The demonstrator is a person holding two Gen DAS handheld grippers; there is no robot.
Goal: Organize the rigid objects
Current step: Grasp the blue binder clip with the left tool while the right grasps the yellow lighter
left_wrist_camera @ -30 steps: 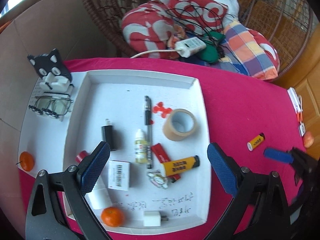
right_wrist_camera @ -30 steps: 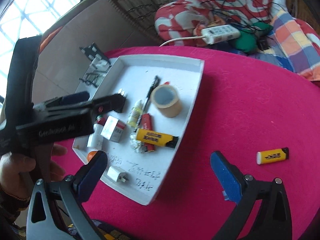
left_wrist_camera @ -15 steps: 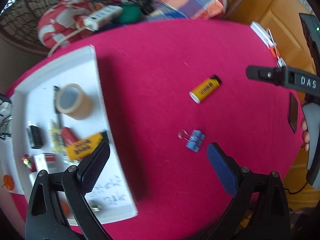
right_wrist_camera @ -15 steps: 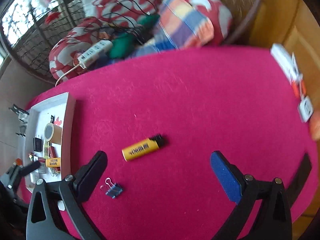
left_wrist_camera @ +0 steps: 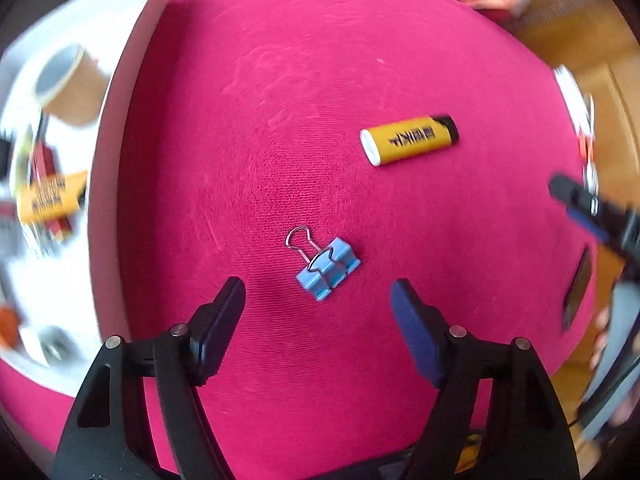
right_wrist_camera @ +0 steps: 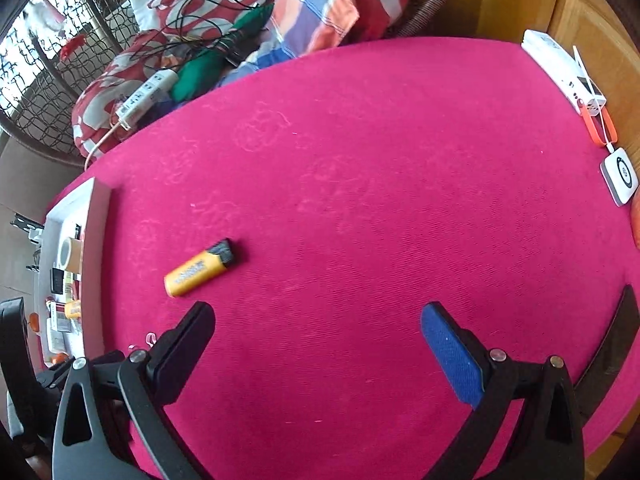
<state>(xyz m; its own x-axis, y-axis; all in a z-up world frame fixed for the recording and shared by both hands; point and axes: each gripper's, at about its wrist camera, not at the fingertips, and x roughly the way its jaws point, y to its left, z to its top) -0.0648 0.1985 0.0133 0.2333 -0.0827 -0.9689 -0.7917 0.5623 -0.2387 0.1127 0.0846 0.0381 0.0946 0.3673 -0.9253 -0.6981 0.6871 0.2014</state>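
Observation:
A blue binder clip lies on the red tablecloth. My left gripper points down just short of it, jaws closing; the clip sits ahead of the gap and no pad touches it. Beyond and to the right lies a yellow lighter. In the right wrist view the same lighter rests just ahead of the left fingertip of my right gripper, which is open and holds nothing. Only the clip's wire loops show behind that finger.
A white tray on the left holds a tape roll, another yellow lighter and several small items. A power bank, round white device and dark phone line the right edge. Cushions and a power strip lie behind.
Both grippers swung from over the tray to the red cloth on the right. The left one sank close to the binder clip and its jaws narrowed. The right one neared the lighter.

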